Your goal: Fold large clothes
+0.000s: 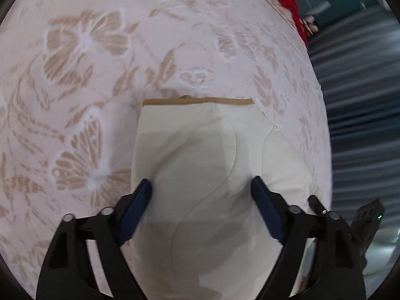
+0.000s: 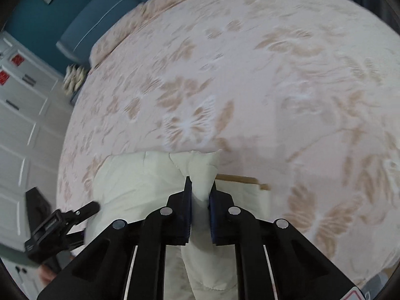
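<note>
Two grippers work over a cream quilted garment [image 1: 200,150] lying on a bed's floral bedspread [image 1: 82,57]: the left gripper [image 1: 202,187] stands wide apart above it, gripping nothing, while the right gripper [image 2: 200,195] is pinched tight on a raised fold of the cloth. Around them are a red item [image 1: 291,2] at the bed's far edge, a teal headboard [image 2: 82,30], white drawers [image 2: 17,105] with red labels too blurred to read, and a tan strip [image 1: 197,100] along the garment's far edge.
</note>
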`<state>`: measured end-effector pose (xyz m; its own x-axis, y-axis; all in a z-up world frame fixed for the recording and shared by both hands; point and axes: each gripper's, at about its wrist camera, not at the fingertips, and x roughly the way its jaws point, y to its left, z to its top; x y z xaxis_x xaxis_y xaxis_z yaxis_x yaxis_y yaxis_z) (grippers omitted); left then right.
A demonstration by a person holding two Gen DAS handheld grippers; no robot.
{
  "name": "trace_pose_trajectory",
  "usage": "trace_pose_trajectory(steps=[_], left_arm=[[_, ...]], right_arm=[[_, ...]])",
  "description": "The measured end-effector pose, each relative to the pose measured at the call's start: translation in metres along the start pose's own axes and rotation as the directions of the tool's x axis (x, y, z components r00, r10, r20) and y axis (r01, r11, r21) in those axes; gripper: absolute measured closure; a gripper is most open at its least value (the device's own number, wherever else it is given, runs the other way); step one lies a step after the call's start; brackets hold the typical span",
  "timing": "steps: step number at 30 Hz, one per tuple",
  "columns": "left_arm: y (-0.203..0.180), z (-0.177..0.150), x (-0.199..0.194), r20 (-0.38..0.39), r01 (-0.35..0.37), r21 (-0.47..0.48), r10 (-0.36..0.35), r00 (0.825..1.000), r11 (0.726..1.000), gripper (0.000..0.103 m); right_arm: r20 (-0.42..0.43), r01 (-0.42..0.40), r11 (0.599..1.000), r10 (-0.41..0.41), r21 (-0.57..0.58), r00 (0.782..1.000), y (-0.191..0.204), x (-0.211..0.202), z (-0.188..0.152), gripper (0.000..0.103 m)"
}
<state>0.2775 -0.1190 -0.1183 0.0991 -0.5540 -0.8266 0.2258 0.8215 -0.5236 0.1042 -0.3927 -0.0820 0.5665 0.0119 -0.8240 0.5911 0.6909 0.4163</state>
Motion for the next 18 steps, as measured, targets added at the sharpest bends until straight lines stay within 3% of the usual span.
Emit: trace_pose_trajectory(steps=[3,6,10,15,18], left_arm=[[-0.03,-0.015,0.007,0.041,-0.116,0.135,0.111,0.993,0.984,0.033],[-0.04,-0.018,0.015,0.075,-0.194,0.172,0.183,0.98,0.966,0.033],[-0.046,-0.028,0.028,0.144,-0.323,0.229,0.297,0.944,0.918,0.032],[-0.052,-0.035,0.036,0.217,-0.422,0.251,0.375,0.902,0.871,0.031],[-0.052,-0.035,0.041,0.239,-0.448,0.251,0.393,0.888,0.858,0.03]], right_arm=[[-0.022,0.091,0.995,-0.092,-0.048,0.995,-0.005,0.018,-0.018,0.094],[-0.025,0.135,0.987,-0.138,-0.09,0.99,-0.004,0.037,-0.028,0.094],[-0.038,0.143,0.982,-0.149,-0.12,0.988,-0.003,0.049,-0.027,0.092],[-0.018,0.17,0.972,-0.175,-0.163,0.984,-0.002,0.059,-0.028,0.092],[-0.011,0.175,0.969,-0.18,-0.171,0.984,-0.001,0.064,-0.028,0.091]])
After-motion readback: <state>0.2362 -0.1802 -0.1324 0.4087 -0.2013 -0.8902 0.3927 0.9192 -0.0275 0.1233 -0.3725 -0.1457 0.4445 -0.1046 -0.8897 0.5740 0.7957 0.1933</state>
